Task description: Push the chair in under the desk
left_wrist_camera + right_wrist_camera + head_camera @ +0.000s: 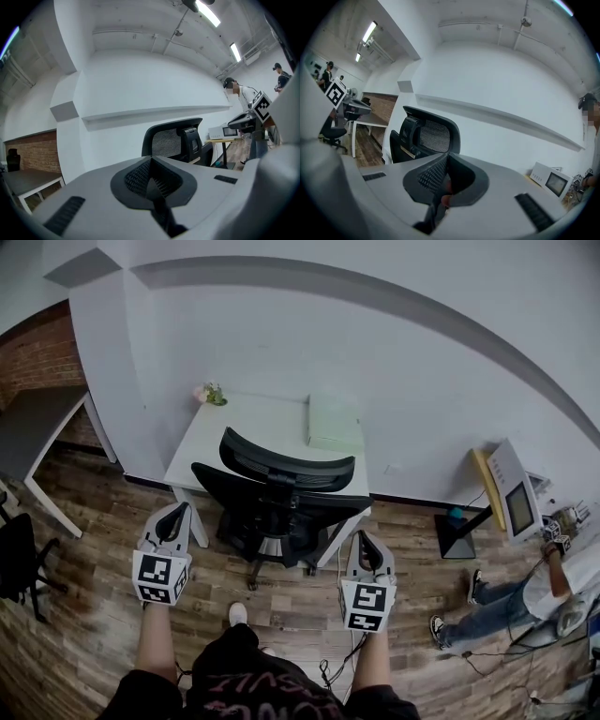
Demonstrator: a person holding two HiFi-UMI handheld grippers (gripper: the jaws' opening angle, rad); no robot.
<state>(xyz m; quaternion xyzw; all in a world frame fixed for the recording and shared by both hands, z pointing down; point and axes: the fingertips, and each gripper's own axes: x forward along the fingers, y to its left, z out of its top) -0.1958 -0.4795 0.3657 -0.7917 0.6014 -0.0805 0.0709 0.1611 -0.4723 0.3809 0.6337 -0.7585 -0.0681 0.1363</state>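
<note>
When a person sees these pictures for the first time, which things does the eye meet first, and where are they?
The black mesh chair stands out most, in the middle of the head view, in front of the white desk by the wall. Nearer the camera, the left gripper and the right gripper are held side by side, both shut and empty, neither touching the chair.

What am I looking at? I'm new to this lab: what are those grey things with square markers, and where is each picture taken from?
They are two-jaw grippers, one in each of a person's hands: the left gripper and the right gripper. The head view looks down from the person's head; the other two look along each gripper's jaws. Both grippers are shut, holding nothing, short of the black mesh-backed office chair at the white desk, which bears a pale green box and a small pink-flowered plant.
</note>
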